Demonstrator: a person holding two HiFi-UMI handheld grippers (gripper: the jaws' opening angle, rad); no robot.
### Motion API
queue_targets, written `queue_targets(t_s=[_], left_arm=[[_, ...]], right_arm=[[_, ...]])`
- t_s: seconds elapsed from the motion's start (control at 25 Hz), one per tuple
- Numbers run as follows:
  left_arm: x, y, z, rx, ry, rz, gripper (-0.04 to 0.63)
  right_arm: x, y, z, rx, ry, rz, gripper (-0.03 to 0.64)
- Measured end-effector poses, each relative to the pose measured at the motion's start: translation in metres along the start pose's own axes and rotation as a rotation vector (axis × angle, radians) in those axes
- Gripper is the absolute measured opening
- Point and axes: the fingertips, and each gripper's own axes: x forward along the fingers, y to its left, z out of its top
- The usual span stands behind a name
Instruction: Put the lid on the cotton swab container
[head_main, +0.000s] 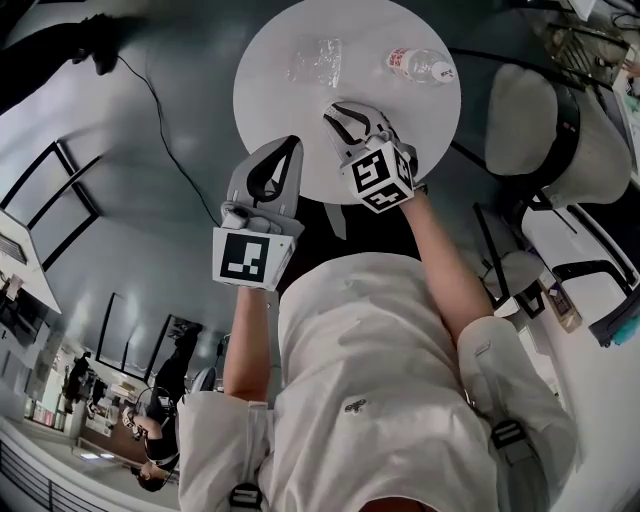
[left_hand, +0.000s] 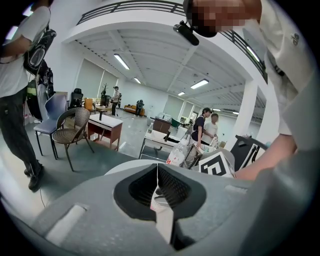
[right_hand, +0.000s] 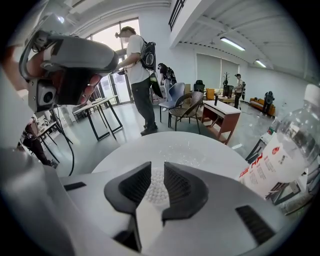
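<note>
On the round white table (head_main: 275, 105) my right gripper (head_main: 341, 113) points down at its near part. In the right gripper view its jaws (right_hand: 156, 172) stand a narrow gap apart, and the white heads in the cotton swab container (right_hand: 156, 191) fill that gap. The pads look pressed on its clear sides. A clear plastic piece, seemingly the lid (head_main: 316, 60), lies apart at the far side of the table. My left gripper (head_main: 290, 148) hovers at the table's near left edge, its jaws (left_hand: 158, 175) closed together with nothing seen held.
A water bottle (head_main: 420, 66) lies at the table's far right and looms close at the right (right_hand: 285, 150) of the right gripper view. White chairs (head_main: 545, 125) stand to the right of the table. A cable (head_main: 160, 110) runs over the floor at left. People stand around the office.
</note>
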Motion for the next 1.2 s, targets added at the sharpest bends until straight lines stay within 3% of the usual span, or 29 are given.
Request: queue_targets(t_s=[0.72,1.2], left_arm=[[-0.009,-0.055,0.027,0.060,-0.012,-0.039,0.012],[-0.031,-0.059,0.029,0.085,-0.001,-0.064,0.012]], right_arm=[[-0.070,-0.006,0.024,0.045,-0.119,-0.012,0.051],[-0.103,-0.001,0.044,0.166,-0.225,-0.049,0.009]])
